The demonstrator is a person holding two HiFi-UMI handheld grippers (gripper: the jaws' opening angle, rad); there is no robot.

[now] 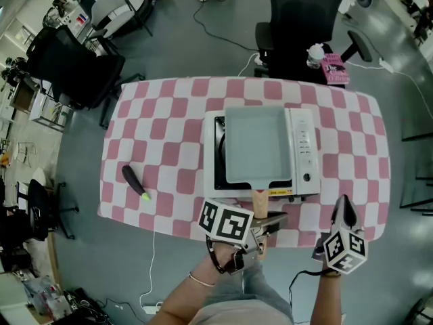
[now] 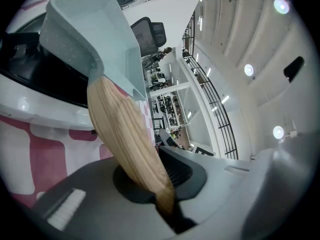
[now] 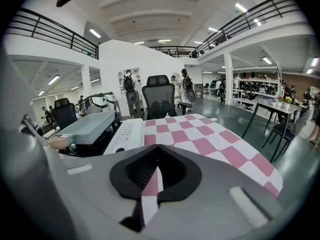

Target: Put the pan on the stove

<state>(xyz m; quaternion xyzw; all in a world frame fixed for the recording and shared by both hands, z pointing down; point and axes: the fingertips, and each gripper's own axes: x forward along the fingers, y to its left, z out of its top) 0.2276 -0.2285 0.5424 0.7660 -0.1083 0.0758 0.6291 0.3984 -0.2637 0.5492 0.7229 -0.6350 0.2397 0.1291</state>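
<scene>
Two grippers are mine. My left gripper (image 1: 269, 218) squeezes the wooden handle (image 1: 260, 198) of the pale green square pan (image 1: 257, 144), which sits on the white stove (image 1: 306, 156). My right gripper (image 1: 345, 212), near right, is closed, empty.

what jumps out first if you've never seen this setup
The pale square pan on the white stove mid-table, its wooden handle clamped in the left gripper. Around it spreads the pink-checked tablecloth; the right gripper hangs empty, jaws together, over the near right edge.
</scene>
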